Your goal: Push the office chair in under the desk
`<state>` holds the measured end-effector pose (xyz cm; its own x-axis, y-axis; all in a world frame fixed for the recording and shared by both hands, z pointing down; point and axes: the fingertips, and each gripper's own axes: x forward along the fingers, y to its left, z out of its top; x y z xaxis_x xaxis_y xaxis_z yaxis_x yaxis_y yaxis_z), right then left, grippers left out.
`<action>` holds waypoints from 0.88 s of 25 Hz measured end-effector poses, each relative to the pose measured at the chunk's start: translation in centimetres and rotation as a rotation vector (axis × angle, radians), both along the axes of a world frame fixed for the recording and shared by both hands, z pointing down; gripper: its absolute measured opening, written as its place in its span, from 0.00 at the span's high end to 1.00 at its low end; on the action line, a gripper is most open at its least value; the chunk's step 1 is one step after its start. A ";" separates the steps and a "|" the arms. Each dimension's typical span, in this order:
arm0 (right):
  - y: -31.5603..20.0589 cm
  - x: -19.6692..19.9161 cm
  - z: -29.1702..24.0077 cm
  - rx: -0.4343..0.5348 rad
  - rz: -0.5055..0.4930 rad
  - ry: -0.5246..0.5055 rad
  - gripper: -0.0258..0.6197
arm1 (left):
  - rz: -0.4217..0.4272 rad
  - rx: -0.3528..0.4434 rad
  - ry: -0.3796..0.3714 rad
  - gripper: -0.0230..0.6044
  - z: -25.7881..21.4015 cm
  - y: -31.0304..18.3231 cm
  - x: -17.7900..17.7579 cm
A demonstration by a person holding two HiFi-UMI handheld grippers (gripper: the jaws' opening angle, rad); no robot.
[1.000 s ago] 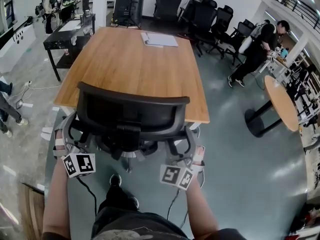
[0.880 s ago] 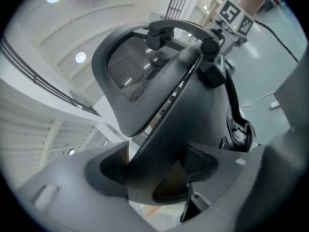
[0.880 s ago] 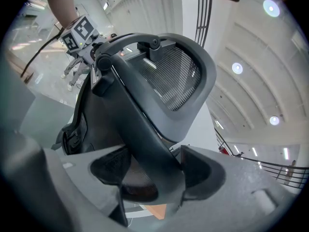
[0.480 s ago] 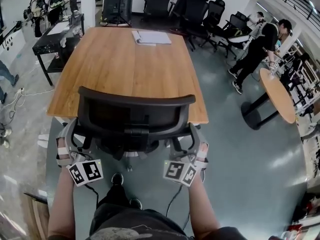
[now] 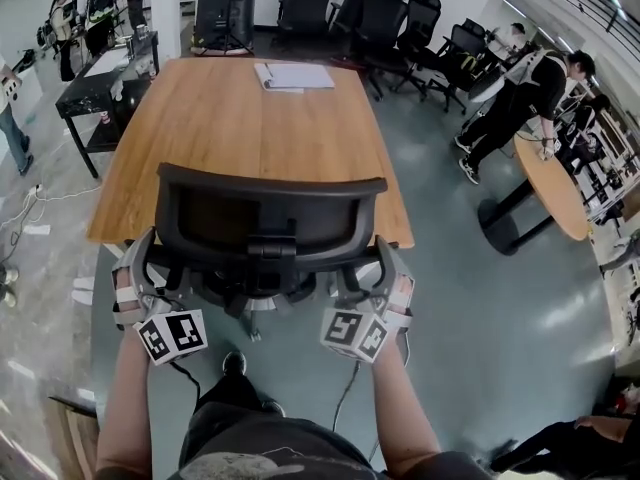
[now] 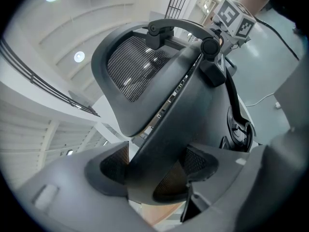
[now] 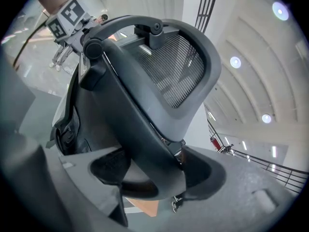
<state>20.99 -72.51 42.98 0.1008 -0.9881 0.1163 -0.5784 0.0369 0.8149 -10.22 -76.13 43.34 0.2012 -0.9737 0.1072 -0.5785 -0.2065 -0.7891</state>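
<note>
The black mesh-backed office chair (image 5: 268, 218) stands at the near edge of the wooden desk (image 5: 240, 118), its seat partly under the top. My left gripper (image 5: 138, 268) is shut on the chair's left armrest (image 6: 159, 144), which fills the gap between the pads in the left gripper view. My right gripper (image 5: 392, 273) is shut on the right armrest (image 7: 145, 144) in the same way. Each gripper view looks up the chair's side to the mesh backrest (image 6: 135, 66) (image 7: 178, 71). The chair's base is hidden.
A white paper pad (image 5: 293, 75) lies at the desk's far end. Black chairs (image 5: 400, 18) stand behind the desk, a black side table (image 5: 100, 88) at the left, a round wooden table (image 5: 550, 183) at the right. A person (image 5: 515, 98) stands near it. My shoe (image 5: 233, 363) is behind the chair.
Both grippers and the chair have moved a little toward the desk. The grip on both armrests is unchanged. People in the background have shifted.
</note>
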 end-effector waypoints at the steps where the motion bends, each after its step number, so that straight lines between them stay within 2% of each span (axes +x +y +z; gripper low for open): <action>1: -0.3 0.1 0.0 0.001 0.003 0.000 0.48 | 0.000 0.000 0.000 0.41 0.0 -0.3 0.1; 9: -0.9 0.8 0.1 0.014 0.067 0.015 0.48 | 0.002 0.006 0.000 0.41 -0.1 -1.2 0.7; 14: -0.4 0.6 0.5 0.037 0.074 0.011 0.48 | 0.015 0.021 -0.004 0.41 0.3 -0.5 0.4; 22: -2.5 0.4 -1.1 0.038 0.067 -0.002 0.48 | 0.017 0.034 -0.004 0.41 -0.5 -2.8 0.7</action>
<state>21.41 -74.97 41.89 0.1666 -0.9829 0.0787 -0.5801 -0.0331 0.8139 -9.48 -78.92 42.80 0.2170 -0.9733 0.0750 -0.5717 -0.1890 -0.7984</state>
